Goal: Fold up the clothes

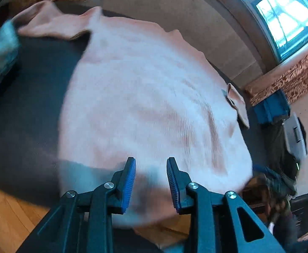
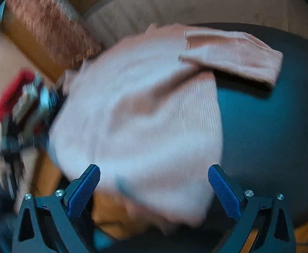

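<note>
Pink knitted sweater [image 1: 145, 97] lies spread over a dark desk [image 1: 27, 97], and we see it from both wrists, blurred in each. From the left wrist, one sleeve [image 1: 48, 24] stretches off to the far left across the dark top, and a small turned-up flap of fabric [image 1: 237, 103] sits at the sweater's right edge. Our left claw [image 1: 151, 184] hangs over the near hem with its blue pads [image 1: 129, 186] a modest gap apart; we cannot tell whether they touch the cloth, and nothing is pinched between them. This view alone gives us the bright window [image 1: 280, 10] at the far right, the patterned brown band of wall [image 1: 284, 84] under it, a blue object [image 1: 270, 109] beside the desk's right side, and the wooden floor [image 1: 4, 210] at the near left. From the right wrist, the sweater [image 2: 137, 116] fills the middle, and a sleeve [image 2: 234, 57] lies folded toward the far right over the dark desk [image 2: 276, 137]. Our right claw [image 2: 154, 191] stands much wider, its blue pads [image 2: 82, 191] spread to either side of the near hem, gripping nothing. Only this view shows the red-and-grey clutter [image 2: 21, 103] smeared by blur at the left, which we cannot identify, and the orange-brown floor [image 2: 105, 213] under the sweater's overhanging near edge.
</note>
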